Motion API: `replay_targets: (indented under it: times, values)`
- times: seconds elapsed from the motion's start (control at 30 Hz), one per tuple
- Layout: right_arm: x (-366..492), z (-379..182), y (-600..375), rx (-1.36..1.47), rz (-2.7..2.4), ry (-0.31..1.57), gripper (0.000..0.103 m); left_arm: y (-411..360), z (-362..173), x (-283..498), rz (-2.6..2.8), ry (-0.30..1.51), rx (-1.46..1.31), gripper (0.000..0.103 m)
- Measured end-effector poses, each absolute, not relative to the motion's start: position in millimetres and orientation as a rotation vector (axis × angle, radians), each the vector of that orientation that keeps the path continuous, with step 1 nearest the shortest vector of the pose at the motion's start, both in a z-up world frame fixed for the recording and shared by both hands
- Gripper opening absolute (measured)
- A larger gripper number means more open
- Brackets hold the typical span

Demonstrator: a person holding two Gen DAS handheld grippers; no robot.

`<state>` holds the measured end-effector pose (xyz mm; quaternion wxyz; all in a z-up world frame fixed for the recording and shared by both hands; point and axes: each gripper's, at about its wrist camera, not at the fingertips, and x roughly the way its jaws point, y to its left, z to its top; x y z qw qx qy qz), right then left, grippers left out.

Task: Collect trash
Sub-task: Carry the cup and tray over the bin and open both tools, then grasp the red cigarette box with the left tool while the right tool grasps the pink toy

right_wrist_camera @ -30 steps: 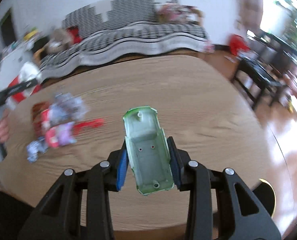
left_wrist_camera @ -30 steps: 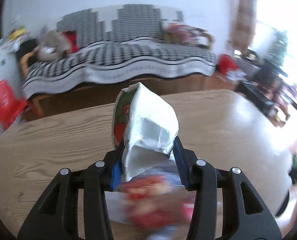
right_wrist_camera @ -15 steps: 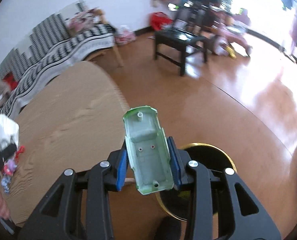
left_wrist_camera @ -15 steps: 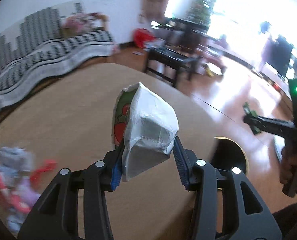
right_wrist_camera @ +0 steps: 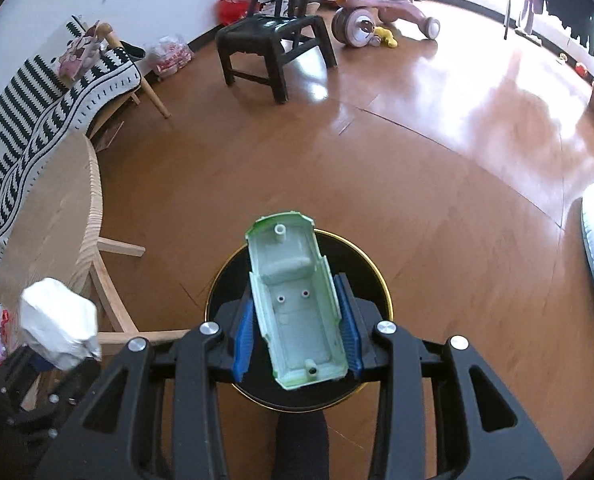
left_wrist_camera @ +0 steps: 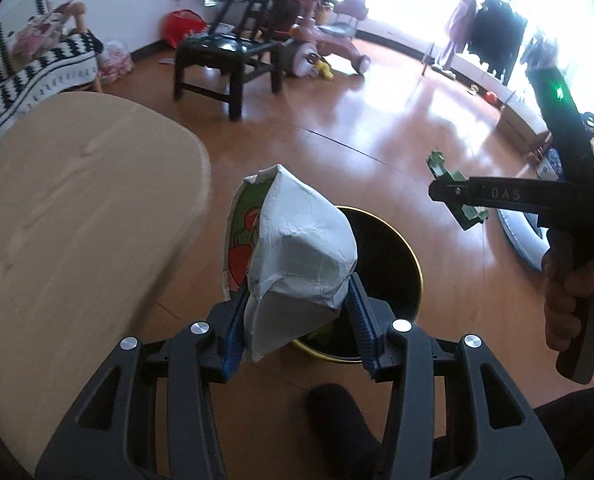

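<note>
Left tool clamps a crumpled wrapper; right tool grips a green plastic shell, its side reading "DAS".

bin interior mostly hidden behind wrapper, table edge blurred

**A family living room**

This is a home. A glossy wooden floor runs to bright windows. A sofa under a black-and-white patterned throw lines the white wall, a dark wooden chair stands in the open, and a pink child's tricycle with scattered toys sits behind it. A pale wooden worktop fills the near side.
</note>
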<state>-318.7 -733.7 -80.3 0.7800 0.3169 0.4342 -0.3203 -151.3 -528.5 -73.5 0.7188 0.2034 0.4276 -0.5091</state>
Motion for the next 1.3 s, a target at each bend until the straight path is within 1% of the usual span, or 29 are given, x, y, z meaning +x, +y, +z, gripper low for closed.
replay_targets:
  times: [0.43,0.47,0.5,0.53,0.57,0.6,0.67,0.8,0.93,0.97,1.07,1.2,1.3]
  values:
    - [-318.0,-78.2,-729.6,0.677,-0.664,0.935,0.038,-557.2,-91.4,-159.0,-1.169,0.993,0.453,0.045]
    - [-317.9,-77.0,-729.1,0.674,-0.665,0.93,0.04,-558.7,-92.3,-160.2,-1.177,0.997,0.454,0.046]
    - [-317.8,-76.2,-731.4,0.674,-0.667,0.929,0.054,-560.4,-93.8,-162.0,-1.183,1.0,0.456,0.048]
    - [-318.9,-75.3,-733.1,0.674,-0.669,0.924,0.063,-562.1,-94.5,-163.0,-1.188,1.0,0.455,0.054]
    - [-320.5,-72.6,-732.2,0.672,-0.673,0.907,0.072,-562.1,-94.7,-163.0,-1.194,0.997,0.455,0.057]
    - [-320.1,-71.5,-730.9,0.669,-0.674,0.902,0.072,-562.4,-94.9,-164.6,-1.199,0.991,0.454,0.063]
    - [-319.8,-68.8,-729.1,0.672,-0.672,0.898,0.072,-563.3,-95.6,-165.6,-1.199,0.988,0.458,0.068]
    - [-317.4,-64.1,-724.5,0.672,-0.672,0.893,0.072,-558.6,-93.8,-162.5,-1.184,0.988,0.45,0.074]
    - [-308.1,-53.1,-716.5,0.66,-0.659,0.883,0.074,-538.5,-75.0,-153.6,-1.161,0.949,0.421,0.086]
    - [-302.6,-46.9,-711.2,0.652,-0.649,0.876,0.076,-532.7,-70.5,-151.7,-1.153,0.939,0.413,0.089]
    - [-282.3,-27.0,-691.1,0.613,-0.613,0.855,0.079,-509.4,-52.8,-137.6,-1.111,0.915,0.389,0.092]
    - [-250.4,-3.1,-659.4,0.545,-0.558,0.826,0.086,-459.8,-26.9,-104.6,-1.028,0.888,0.334,0.093]
    - [-218.2,9.3,-628.1,0.499,-0.495,0.819,0.086,-413.8,-9.8,-77.8,-0.941,0.854,0.307,0.093]
